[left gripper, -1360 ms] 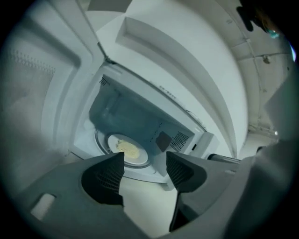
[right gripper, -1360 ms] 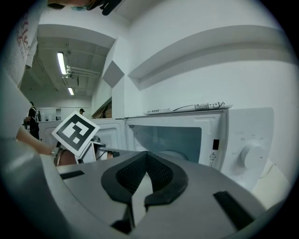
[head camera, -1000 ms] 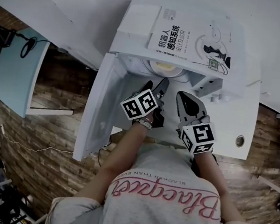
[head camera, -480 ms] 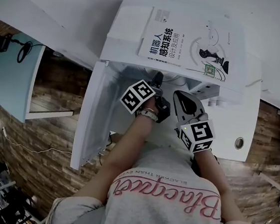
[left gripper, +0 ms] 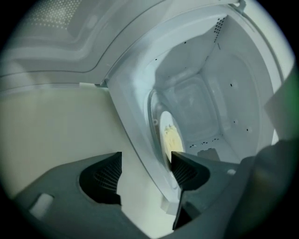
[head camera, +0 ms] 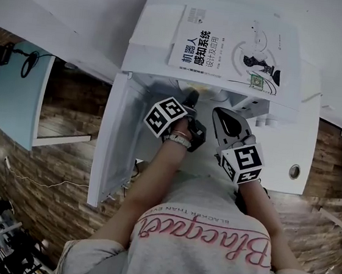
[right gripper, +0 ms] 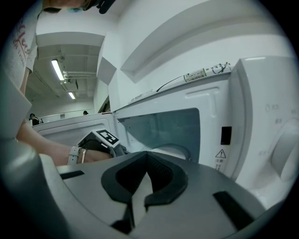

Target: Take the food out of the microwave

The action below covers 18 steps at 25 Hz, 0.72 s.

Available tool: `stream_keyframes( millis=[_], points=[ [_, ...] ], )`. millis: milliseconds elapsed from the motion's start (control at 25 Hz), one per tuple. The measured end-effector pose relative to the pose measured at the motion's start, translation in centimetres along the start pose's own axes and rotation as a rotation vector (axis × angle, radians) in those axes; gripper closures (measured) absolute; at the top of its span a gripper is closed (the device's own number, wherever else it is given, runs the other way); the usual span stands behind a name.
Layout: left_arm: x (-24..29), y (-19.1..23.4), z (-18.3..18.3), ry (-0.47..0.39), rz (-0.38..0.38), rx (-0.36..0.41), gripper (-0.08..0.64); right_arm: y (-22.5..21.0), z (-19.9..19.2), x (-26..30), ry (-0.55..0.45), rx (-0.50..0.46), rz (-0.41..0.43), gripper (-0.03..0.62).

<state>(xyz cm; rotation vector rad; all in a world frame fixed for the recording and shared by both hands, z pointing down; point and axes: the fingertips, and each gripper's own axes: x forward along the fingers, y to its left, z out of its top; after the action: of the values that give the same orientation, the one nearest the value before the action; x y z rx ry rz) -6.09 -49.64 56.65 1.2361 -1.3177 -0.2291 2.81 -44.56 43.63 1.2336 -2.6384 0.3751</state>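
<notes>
White tabletop (head camera: 307,149) over wood-plank floor (head camera: 59,151), book (head camera: 230,45) atop microwave (head camera: 151,42). Yellow food (left gripper: 171,140) sits inside it. Left claw (left gripper: 146,163) released, reached deeper into cavity than a second ago; right claw (right gripper: 141,193) clenched empty, outside.

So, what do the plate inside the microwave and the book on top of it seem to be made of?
The plate looks like white glazed ceramic, or perhaps hard plastic: its rim is smooth, opaque and slightly shiny. The book on the microwave is paper, with a smooth printed cover lying flat. Whether that cover is matte or glossy cannot be told.
</notes>
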Motion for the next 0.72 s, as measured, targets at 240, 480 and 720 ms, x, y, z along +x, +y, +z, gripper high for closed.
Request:
stream_keyframes(
  millis=[240,480,720],
  points=[
    [-0.7,0.0,-0.8,0.032,-0.061,-0.062,0.266,0.3,0.1,-0.3,-0.005,-0.006,-0.007,0.583],
    [-1.0,-2.1,-0.1,0.033,-0.121,-0.047,0.474,0.4,0.1,-0.5,-0.003,-0.018,-0.010,0.583],
    [-1.3,-2.3,-0.2,0.056,-0.154,-0.126,0.511,0.8,0.1,-0.8,-0.002,-0.035,-0.002,0.583]
  ],
)
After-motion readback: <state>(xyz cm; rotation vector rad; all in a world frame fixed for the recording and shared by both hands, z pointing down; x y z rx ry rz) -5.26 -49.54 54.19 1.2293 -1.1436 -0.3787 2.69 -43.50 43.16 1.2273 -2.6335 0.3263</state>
